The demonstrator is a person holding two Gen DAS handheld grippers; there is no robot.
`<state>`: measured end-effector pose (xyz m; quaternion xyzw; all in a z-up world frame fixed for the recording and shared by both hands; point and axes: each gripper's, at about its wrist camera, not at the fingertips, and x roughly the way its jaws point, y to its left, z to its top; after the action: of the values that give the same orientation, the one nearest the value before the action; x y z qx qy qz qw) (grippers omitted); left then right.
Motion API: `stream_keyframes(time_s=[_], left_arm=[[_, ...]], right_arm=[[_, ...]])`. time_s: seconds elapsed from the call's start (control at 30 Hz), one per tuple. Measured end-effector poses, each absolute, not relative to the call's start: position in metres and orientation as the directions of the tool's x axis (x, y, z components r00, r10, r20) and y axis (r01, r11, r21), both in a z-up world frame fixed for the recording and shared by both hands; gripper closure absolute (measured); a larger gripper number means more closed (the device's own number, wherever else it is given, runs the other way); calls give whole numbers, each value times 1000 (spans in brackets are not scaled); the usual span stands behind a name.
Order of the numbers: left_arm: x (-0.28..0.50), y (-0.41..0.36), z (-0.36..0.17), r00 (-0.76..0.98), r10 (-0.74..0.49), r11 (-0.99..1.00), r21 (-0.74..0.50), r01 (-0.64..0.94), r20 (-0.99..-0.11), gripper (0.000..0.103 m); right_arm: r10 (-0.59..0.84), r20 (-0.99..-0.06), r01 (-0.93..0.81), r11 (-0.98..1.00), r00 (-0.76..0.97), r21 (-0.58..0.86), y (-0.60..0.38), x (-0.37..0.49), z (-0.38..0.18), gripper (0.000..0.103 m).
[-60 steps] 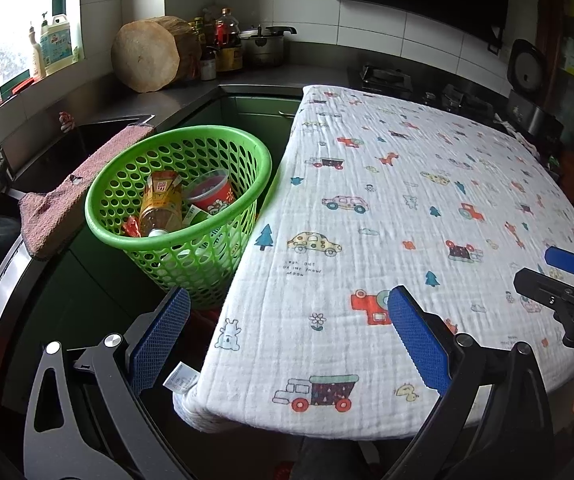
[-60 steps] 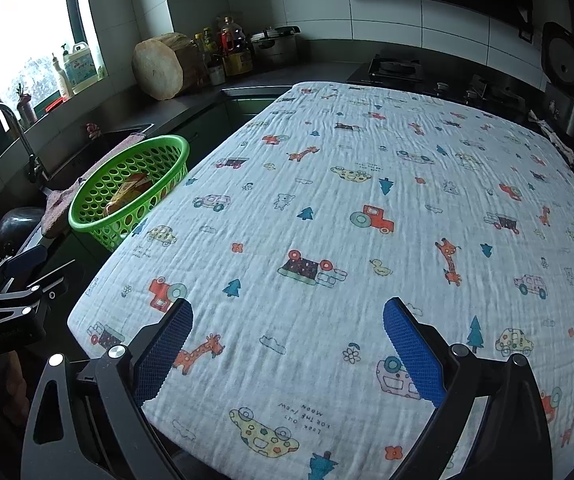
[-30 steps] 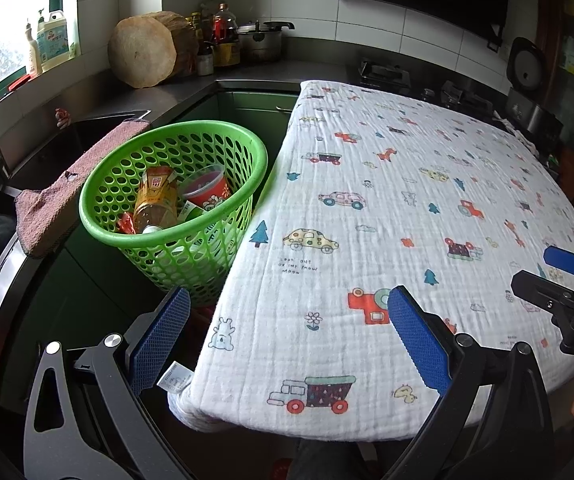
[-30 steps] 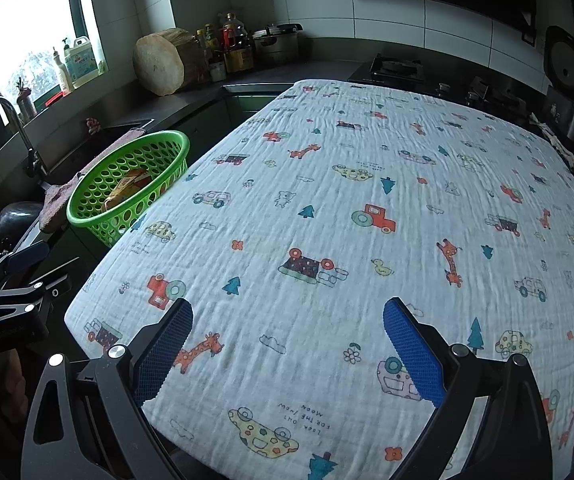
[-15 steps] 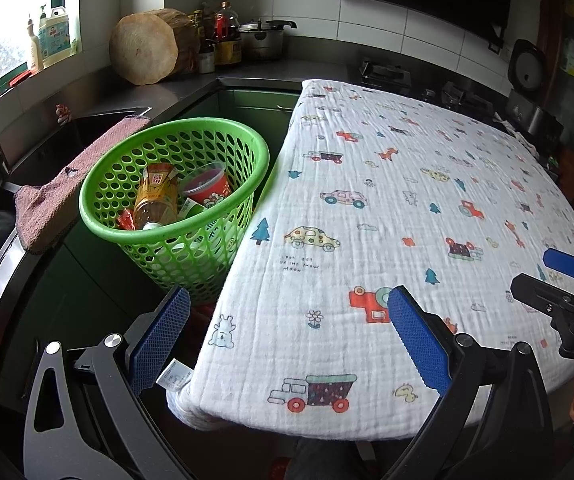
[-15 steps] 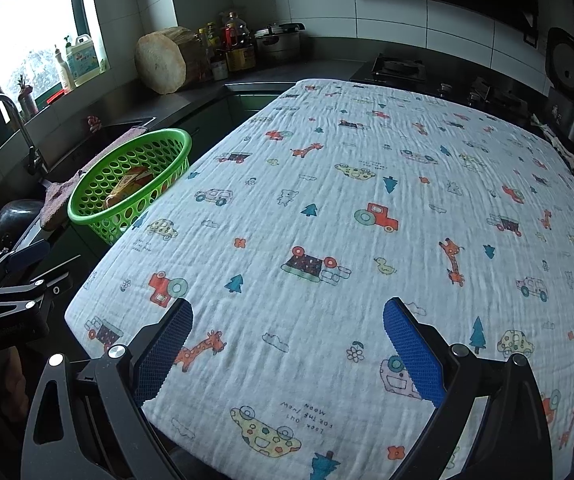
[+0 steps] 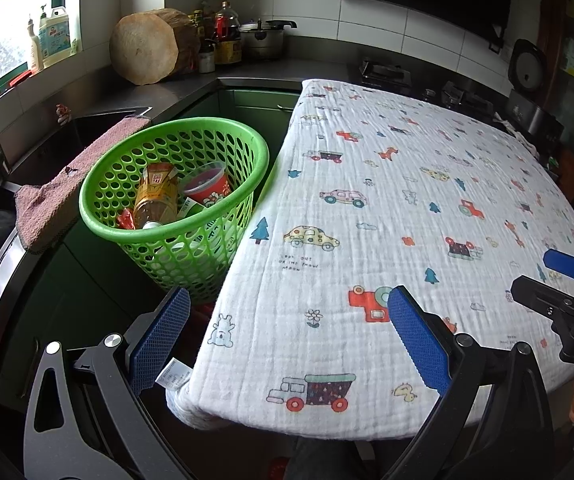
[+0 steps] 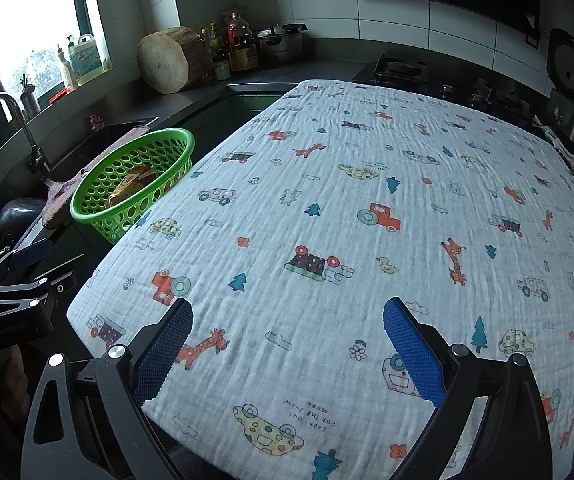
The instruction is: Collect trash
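Left wrist view: left hand-held gripper (image 7: 287,336), jaws wide, empty. One green basket (image 7: 135,236) at 10 o'clock, just beside the bench (image 7: 367,200), holding one bottle (image 7: 155,196), one red cup (image 7: 207,186), some wrappers. Right wrist view: right hand-held gripper (image 8: 285,350), jaws wide, empty; bench cloth bare. Step: collection apparently complete; next move calls for nothing beyond checking for stray trash.

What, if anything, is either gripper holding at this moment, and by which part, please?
Nothing is held: the left gripper and the right gripper are both open and empty above the tablecloth.
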<state>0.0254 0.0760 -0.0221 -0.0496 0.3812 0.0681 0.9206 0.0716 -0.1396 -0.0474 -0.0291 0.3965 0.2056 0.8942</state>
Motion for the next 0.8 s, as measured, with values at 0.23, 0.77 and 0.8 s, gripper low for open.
stream_keyframes(time_s=[0.23, 0.77, 0.8], left_arm=[[25, 77, -20, 703, 90, 985, -41, -166, -706, 5], [23, 78, -17, 708, 91, 983, -49, -176, -700, 5], [23, 78, -17, 708, 91, 984, -48, -174, -701, 5]], right_arm=[[347, -718, -390, 914, 604, 113, -140, 71, -46, 10], [351, -712, -402, 910, 608, 106, -138, 67, -43, 10], [351, -712, -401, 910, 608, 106, -138, 67, -43, 10]])
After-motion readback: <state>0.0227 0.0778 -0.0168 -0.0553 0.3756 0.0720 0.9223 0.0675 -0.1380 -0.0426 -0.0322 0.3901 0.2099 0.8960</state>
